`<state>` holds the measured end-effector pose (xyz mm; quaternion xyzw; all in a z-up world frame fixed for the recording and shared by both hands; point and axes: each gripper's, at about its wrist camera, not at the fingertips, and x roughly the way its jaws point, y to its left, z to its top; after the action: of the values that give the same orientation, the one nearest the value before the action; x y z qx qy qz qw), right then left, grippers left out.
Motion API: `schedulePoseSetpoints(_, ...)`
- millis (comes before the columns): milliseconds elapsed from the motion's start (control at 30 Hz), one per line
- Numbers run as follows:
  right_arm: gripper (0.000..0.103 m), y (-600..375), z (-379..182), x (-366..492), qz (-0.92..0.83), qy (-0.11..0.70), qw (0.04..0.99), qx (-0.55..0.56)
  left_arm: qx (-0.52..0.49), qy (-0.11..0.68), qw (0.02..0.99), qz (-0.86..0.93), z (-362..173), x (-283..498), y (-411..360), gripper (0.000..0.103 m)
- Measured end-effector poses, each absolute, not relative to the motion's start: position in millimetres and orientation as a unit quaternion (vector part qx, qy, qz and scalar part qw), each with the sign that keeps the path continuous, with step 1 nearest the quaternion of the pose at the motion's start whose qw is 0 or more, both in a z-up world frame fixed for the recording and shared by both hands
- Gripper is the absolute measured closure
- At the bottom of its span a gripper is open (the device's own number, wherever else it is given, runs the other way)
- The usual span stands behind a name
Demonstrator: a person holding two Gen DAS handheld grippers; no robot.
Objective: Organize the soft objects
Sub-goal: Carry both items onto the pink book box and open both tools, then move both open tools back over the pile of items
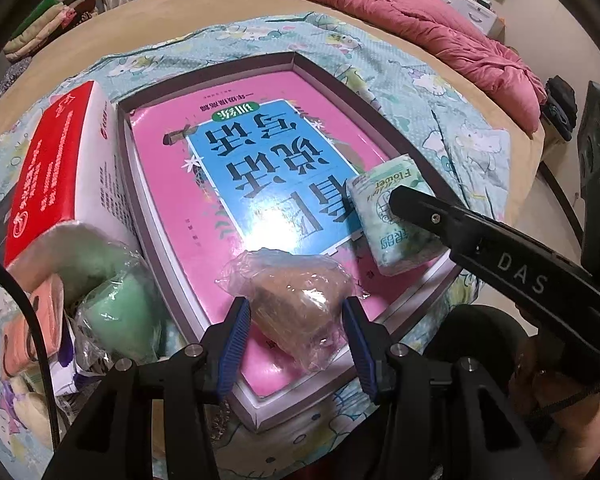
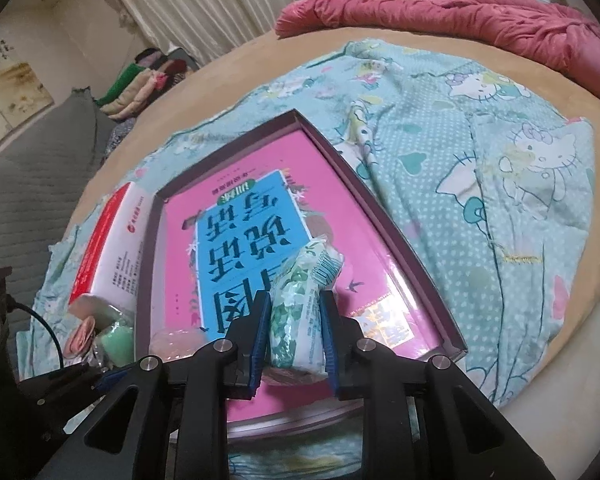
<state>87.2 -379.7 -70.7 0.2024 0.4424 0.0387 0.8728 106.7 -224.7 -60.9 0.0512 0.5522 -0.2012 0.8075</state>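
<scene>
Left gripper (image 1: 296, 312): its 2 blue pads press the sides of a brown sponge in clear wrap (image 1: 296, 304), held over the near edge of the tray.
Right gripper (image 2: 294, 320): jaws narrow, clamped on a green tissue pack (image 2: 300, 312).
Tissue pack position: above the tray's near right corner.
Tray (image 1: 332, 80): shallow, on a cartoon-print cloth (image 2: 480, 184), with a pink book (image 1: 204, 184) inside.
Left of tray: a red-and-white box (image 1: 56, 172) and a wrapped green sponge (image 1: 120, 316).
</scene>
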Motion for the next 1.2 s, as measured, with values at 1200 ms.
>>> schedulePoseSetpoints(1200,0.038,-392,-56,77,0.002,0.411,0.888,0.206,0.057,0.552,0.805,-0.209,-61,102,-223,0.038)
